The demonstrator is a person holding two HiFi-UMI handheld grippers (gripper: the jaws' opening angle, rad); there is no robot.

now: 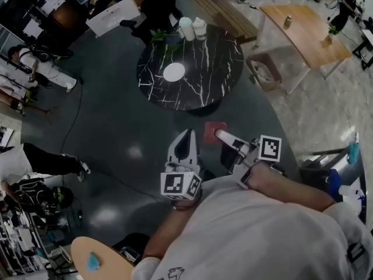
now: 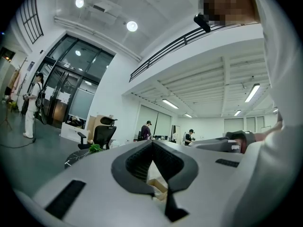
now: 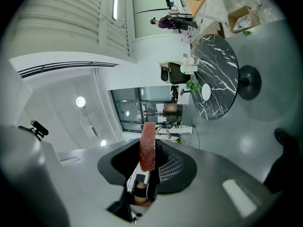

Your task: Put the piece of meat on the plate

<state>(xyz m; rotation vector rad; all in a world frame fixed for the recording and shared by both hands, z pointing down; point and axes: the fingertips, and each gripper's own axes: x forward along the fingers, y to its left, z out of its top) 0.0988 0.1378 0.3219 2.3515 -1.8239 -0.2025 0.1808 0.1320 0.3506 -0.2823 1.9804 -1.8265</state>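
A flat red piece of meat (image 3: 147, 146) stands on edge between the jaws of my right gripper (image 3: 150, 157), which is shut on it. In the head view the meat (image 1: 213, 131) sticks out past the right gripper (image 1: 222, 137), over the dark floor short of the table. The small white plate (image 1: 173, 72) lies on a round black marble table (image 1: 210, 69) ahead; the right gripper view shows the plate (image 3: 206, 91) on that table (image 3: 220, 70) too. My left gripper (image 1: 186, 134) is beside the right one, shut and holding nothing, as the left gripper view (image 2: 152, 144) also shows.
Two white containers (image 1: 193, 28) and a green plant (image 1: 159, 37) stand at the table's far edge, with a black office chair (image 1: 157, 4) behind. A wooden table (image 1: 306, 31) and a bin (image 1: 265, 72) are at the right. People stand at the left (image 1: 35, 66).
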